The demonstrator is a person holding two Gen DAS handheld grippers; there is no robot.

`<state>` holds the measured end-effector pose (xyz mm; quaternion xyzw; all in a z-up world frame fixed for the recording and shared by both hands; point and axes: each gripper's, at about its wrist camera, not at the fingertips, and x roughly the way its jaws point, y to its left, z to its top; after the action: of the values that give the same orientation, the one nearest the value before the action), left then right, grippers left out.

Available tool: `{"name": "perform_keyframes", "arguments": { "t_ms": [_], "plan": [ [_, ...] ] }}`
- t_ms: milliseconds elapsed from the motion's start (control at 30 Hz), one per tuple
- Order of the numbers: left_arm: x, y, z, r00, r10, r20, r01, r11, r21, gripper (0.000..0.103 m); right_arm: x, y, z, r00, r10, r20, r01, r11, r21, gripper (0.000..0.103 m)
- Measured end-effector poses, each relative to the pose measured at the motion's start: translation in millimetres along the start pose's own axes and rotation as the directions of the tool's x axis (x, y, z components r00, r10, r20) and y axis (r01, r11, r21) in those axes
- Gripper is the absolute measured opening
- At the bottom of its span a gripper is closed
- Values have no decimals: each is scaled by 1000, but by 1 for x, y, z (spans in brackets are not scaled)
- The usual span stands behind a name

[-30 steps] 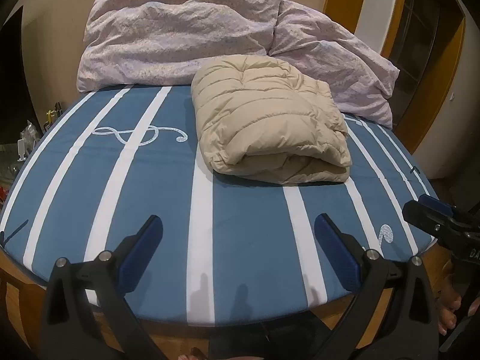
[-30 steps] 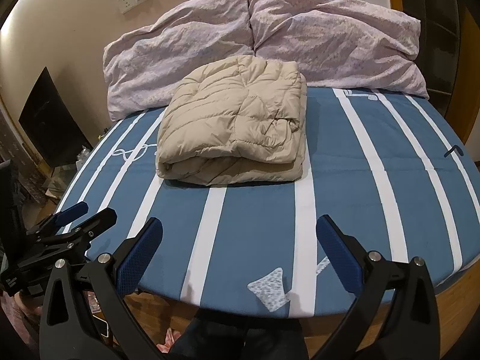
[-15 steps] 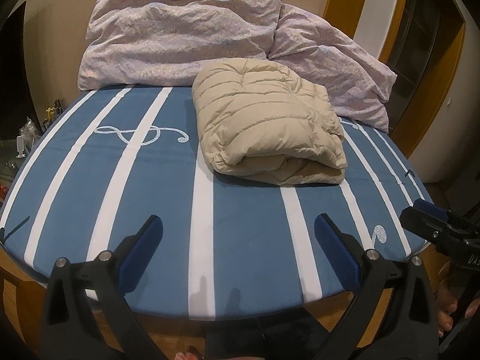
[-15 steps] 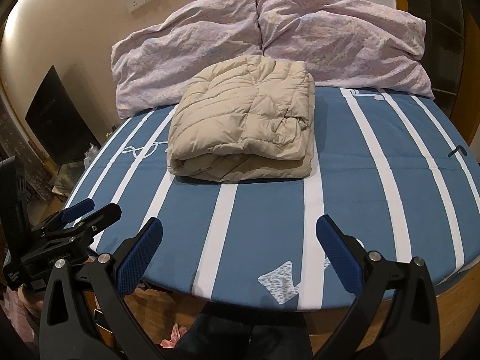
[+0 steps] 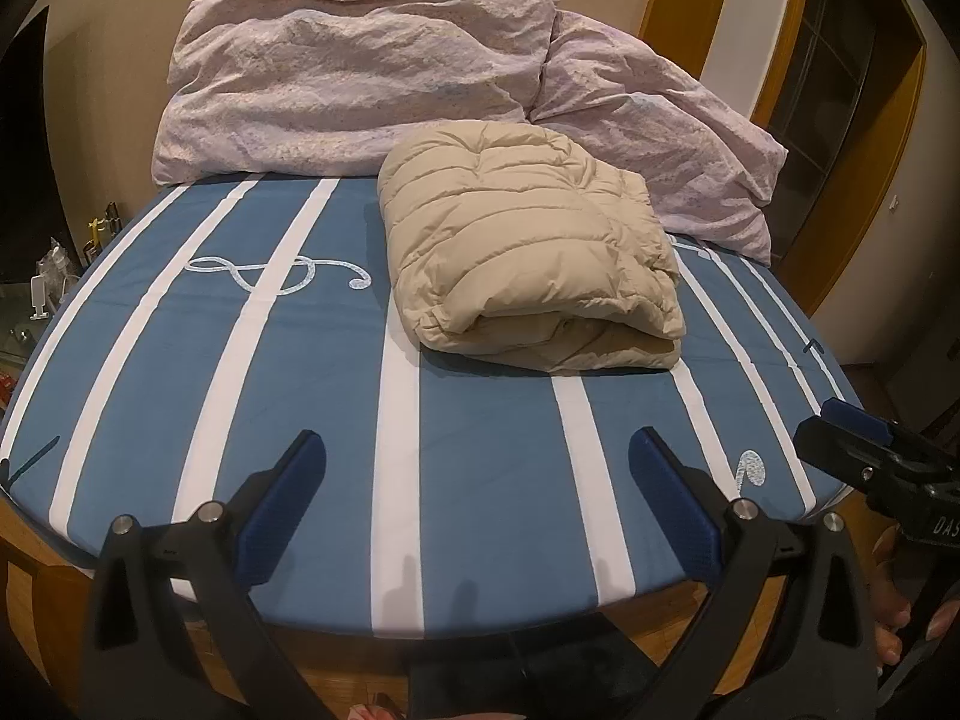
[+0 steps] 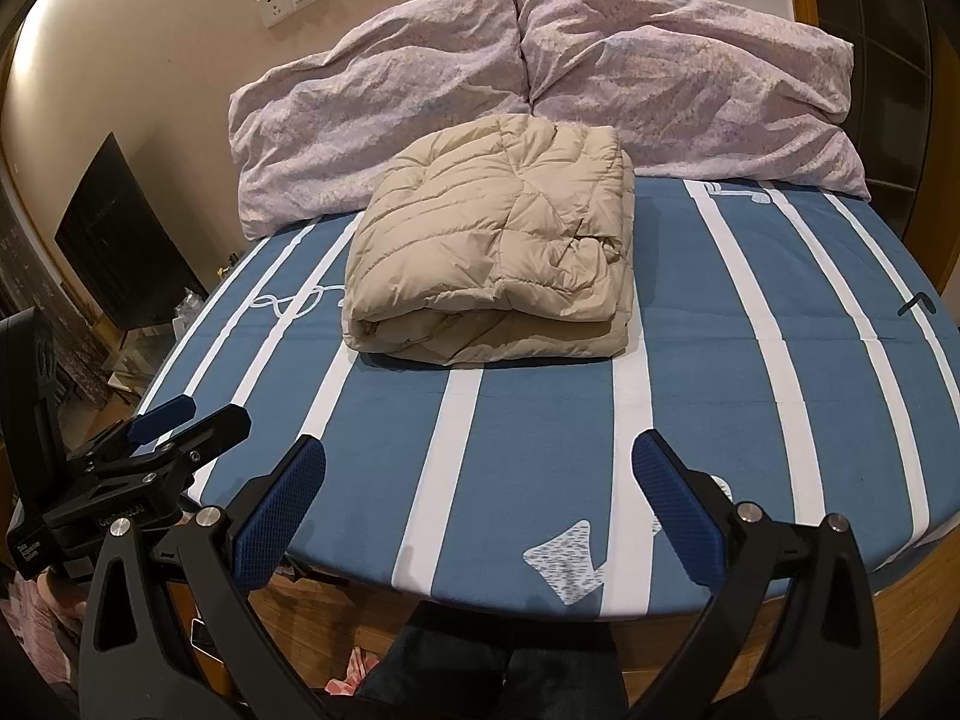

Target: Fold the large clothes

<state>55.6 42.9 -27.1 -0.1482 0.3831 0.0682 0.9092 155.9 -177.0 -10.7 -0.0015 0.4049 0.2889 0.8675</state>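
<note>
Left wrist view shows the bed (image 5: 198,396) filling most of the room, its blue cover striped in white with a treble clef stitched near the far left. Two crumpled lilac pillows (image 5: 360,90) lean on the beige wall at the head of it. Right up against them, a little right of centre, lies the beige puffer jacket (image 5: 528,252), folded into a thick squarish bundle. Its quilted top is smooth and rounded, and the open layered edge faces the foot of the bed. From the right wrist view the same jacket (image 6: 498,246) sits left of centre across two white stripes, with a rumpled patch near its right front corner.

The left claw (image 5: 477,480) hangs over the foot of the bed, level and pointing at the bundle, its blue-padded fingers (image 5: 282,498) spread wide with nothing between them. The right claw (image 6: 480,483) hovers the same way a little further along the edge, fingers just as far apart and bare, well short of the jacket. Each claw shows at the edge of the other's view. Below the mattress a strip of wooden frame shows, and dark trouser legs (image 6: 468,660) stand at it.
</note>
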Motion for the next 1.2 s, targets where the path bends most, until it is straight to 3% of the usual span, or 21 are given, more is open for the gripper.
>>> {"name": "perform_keyframes", "arguments": {
  "t_ms": [1200],
  "plan": [
    [10,-8,-4,1000,-5,-14,5,1000,-3,101,6,-3,-2,1000,8,-10,-8,1000,15,102]
  ]
}}
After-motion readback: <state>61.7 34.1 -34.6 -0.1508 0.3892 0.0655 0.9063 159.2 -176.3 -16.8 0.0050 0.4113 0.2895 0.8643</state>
